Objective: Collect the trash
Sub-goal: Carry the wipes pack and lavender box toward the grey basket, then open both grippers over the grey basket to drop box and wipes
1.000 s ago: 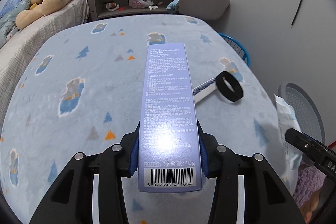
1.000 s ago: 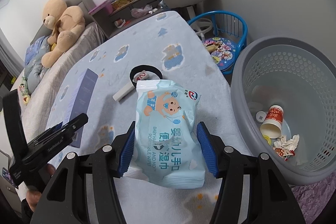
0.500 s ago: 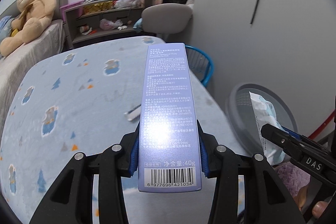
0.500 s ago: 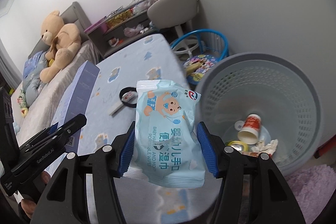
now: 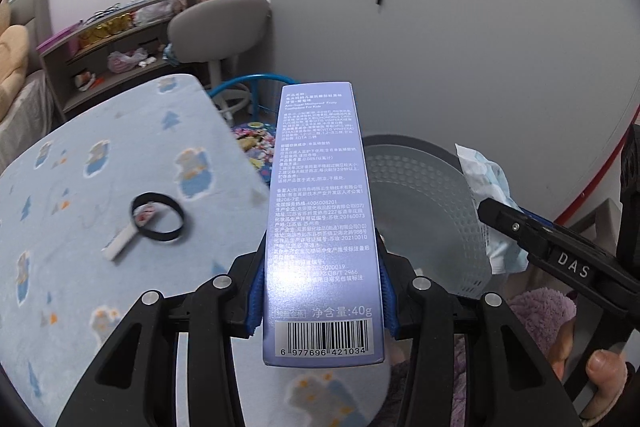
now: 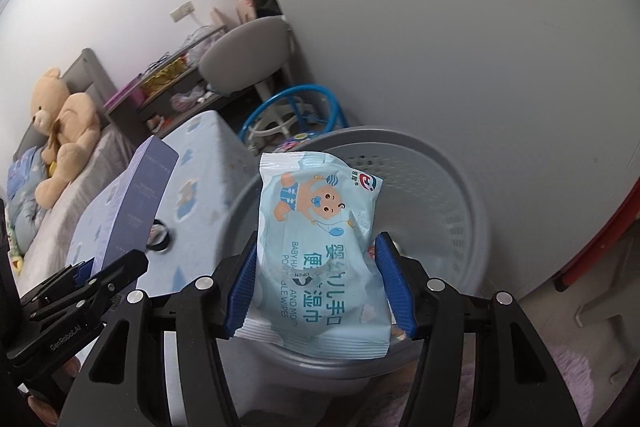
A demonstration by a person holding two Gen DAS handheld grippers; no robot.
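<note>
Left wrist view first: the left gripper (image 5: pixel 320 291) has its blue-padded fingers (image 5: pixel 256 291) clamped on both sides of a tall lavender toothpaste box (image 5: pixel 320 219), barcode end nearest the camera, the box standing straight out ahead. Below and to the left lies the table (image 5: pixel 80 267) in its pale blue printed cover, with a black ring (image 5: pixel 159 217) resting on it and a small white stick (image 5: pixel 119 245) touching the ring's near-left edge. Beyond the box, off the table's right edge, sits the grey perforated trash basket (image 5: pixel 424 211); the box's far end reaches over the basket's left rim. At the right edge the right gripper (image 5: pixel 532 239) comes in from the side, gripping a pale blue wipes pack (image 5: pixel 486 187) near the basket's right wall, and a thumb shows at the lower right corner. A grey chair (image 5: pixel 218 23) and a blue wire stool (image 5: pixel 248 87) stand farther back. Over to the right wrist view: the right gripper (image 6: pixel 320 287) is pinched tight on the baby wipes pack (image 6: pixel 320 235), held directly above the basket (image 6: pixel 460 195) opening, whose rim curves around behind and beneath the pack. On the left, the left gripper (image 6: pixel 100 279) clasps the lavender box (image 6: pixel 136 199), tilted up beside the basket and above the table (image 6: pixel 200 143). A teddy bear (image 6: pixel 60 127) sits on the bed far left.
</note>
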